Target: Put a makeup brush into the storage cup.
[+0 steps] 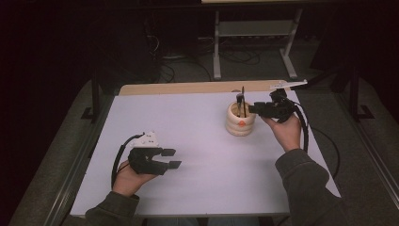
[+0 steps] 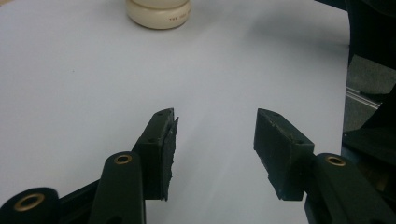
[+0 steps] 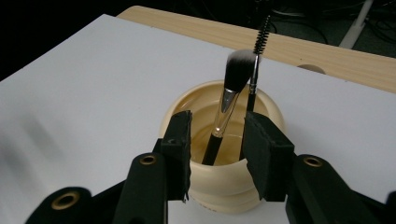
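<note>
A cream-coloured ribbed holder (image 1: 240,120) stands on the white table (image 1: 197,141), toward the far right part of it, and two brushes stand inside – a makeup brush (image 3: 233,88) with a soft grey-white head and a thin spiral brush (image 3: 256,51) with a black wire tip. Both lean against the far inner wall of the holder, and their heads touch or almost touch each other. The right gripper (image 1: 256,108) is held at the rim of the holder from the right side; in the right gripper view its jaws are partly open, one on each side of the brush handles, and they grip nothing. The left gripper (image 1: 169,158) rests low at the near left part of the table, well apart from the holder, with its jaws wide open and nothing between them – under them is bare table surface.
</note>
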Tool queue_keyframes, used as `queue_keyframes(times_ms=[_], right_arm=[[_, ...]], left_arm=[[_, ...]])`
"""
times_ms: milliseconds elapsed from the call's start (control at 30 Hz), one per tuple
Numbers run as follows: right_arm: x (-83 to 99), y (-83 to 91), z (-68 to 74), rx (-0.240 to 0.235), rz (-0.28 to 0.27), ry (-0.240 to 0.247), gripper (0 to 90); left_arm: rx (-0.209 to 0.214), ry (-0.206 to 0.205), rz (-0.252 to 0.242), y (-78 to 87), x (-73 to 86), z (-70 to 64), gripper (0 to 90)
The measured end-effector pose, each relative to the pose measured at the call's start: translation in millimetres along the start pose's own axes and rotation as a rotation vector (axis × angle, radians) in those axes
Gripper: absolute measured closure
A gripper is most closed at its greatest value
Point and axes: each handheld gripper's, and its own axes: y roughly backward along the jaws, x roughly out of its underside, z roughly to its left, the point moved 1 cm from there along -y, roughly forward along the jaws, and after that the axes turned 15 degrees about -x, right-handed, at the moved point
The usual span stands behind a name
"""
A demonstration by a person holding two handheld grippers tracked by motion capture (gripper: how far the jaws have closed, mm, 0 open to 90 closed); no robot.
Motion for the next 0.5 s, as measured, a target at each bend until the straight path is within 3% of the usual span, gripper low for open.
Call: queue_keyframes(times_ms=[500], right_arm=[[7.4,0.5,10.3,-0.033,0.02,0.017,50.5]], left_arm=[[-0.035,0.016,0.001,3.2,2.2,5.7,45.8]])
